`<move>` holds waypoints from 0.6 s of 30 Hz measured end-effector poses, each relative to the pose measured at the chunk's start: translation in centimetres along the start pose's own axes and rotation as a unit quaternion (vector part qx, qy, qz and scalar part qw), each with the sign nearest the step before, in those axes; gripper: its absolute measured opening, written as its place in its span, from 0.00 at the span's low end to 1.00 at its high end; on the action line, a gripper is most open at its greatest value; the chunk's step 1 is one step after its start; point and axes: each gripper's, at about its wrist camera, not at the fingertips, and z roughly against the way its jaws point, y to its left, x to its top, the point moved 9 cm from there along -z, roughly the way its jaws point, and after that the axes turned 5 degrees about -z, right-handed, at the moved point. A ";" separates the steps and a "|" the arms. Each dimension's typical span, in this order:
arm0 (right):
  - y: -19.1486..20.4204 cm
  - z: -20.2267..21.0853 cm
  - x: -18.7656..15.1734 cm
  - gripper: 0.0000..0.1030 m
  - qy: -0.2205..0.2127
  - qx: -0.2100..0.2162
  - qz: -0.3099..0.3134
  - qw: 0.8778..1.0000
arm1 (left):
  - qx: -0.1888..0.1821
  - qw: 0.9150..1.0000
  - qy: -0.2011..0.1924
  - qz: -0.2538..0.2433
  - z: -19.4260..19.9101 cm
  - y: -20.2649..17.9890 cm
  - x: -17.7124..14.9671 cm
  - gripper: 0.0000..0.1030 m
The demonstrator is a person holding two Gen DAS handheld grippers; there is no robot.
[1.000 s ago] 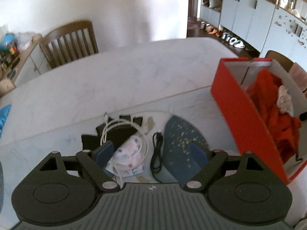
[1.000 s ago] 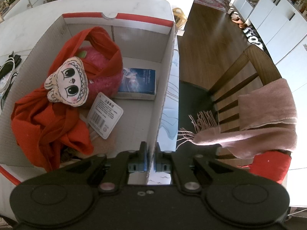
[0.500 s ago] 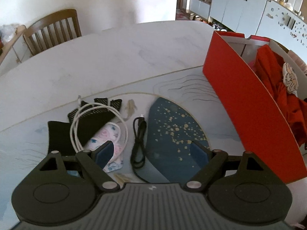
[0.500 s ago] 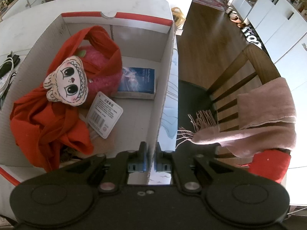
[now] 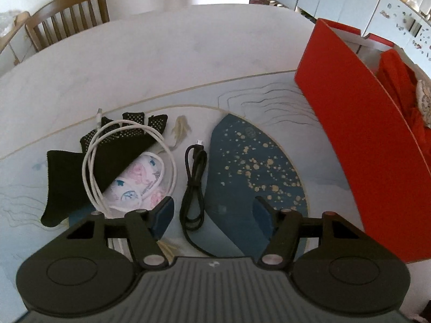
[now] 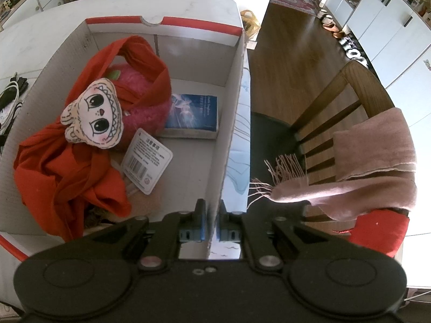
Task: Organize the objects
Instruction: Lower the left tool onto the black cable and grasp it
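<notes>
In the left wrist view, a folded black cable (image 5: 194, 183) lies on the table between the fingers of my left gripper (image 5: 212, 212). Its jaws are closing but the pads are clear of the cable. Left of it lie a coiled white cable (image 5: 129, 161), a black dotted glove (image 5: 89, 167) and a patterned face mask (image 5: 137, 183). The red box (image 5: 358, 145) stands at the right. In the right wrist view, my right gripper (image 6: 211, 228) is shut on the box wall (image 6: 229, 123). Inside sit a red cloth (image 6: 67, 172), a doll-face plush (image 6: 94, 115), a tag (image 6: 146, 161) and a blue book (image 6: 194, 113).
A dark blue speckled patch (image 5: 256, 167) is printed on the tabletop (image 5: 161, 62). A wooden chair (image 5: 67, 13) stands beyond the table. Another chair (image 6: 350, 102) with a pink scarf (image 6: 371, 167) stands right of the box, beside a red object (image 6: 377, 231).
The left gripper has come down closer over the table items and its fingers have drawn nearer together around the black cable. The right gripper has stayed clamped on the box wall.
</notes>
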 end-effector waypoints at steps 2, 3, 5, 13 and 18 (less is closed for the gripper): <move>0.0 -0.1 0.0 0.06 0.001 0.000 0.000 1.000 | 0.001 1.000 0.004 -0.004 -0.4 -0.1 0.2 0.62; 0.0 -0.1 0.0 0.06 0.002 0.000 0.000 1.000 | 0.000 1.000 0.006 -0.005 -0.7 -0.1 0.2 0.62; 0.1 -0.2 0.0 0.06 0.002 -0.001 0.001 1.000 | 0.002 1.000 0.010 -0.007 -1.1 -0.1 0.4 0.62; 0.1 -0.6 -0.2 0.06 0.006 -0.002 0.003 1.000 | 0.018 0.999 0.022 -0.014 -2.3 -0.1 1.7 0.56; 0.1 -0.8 -0.1 0.06 0.008 -0.003 0.003 1.000 | 0.028 0.999 0.030 0.002 -2.4 0.5 2.8 0.12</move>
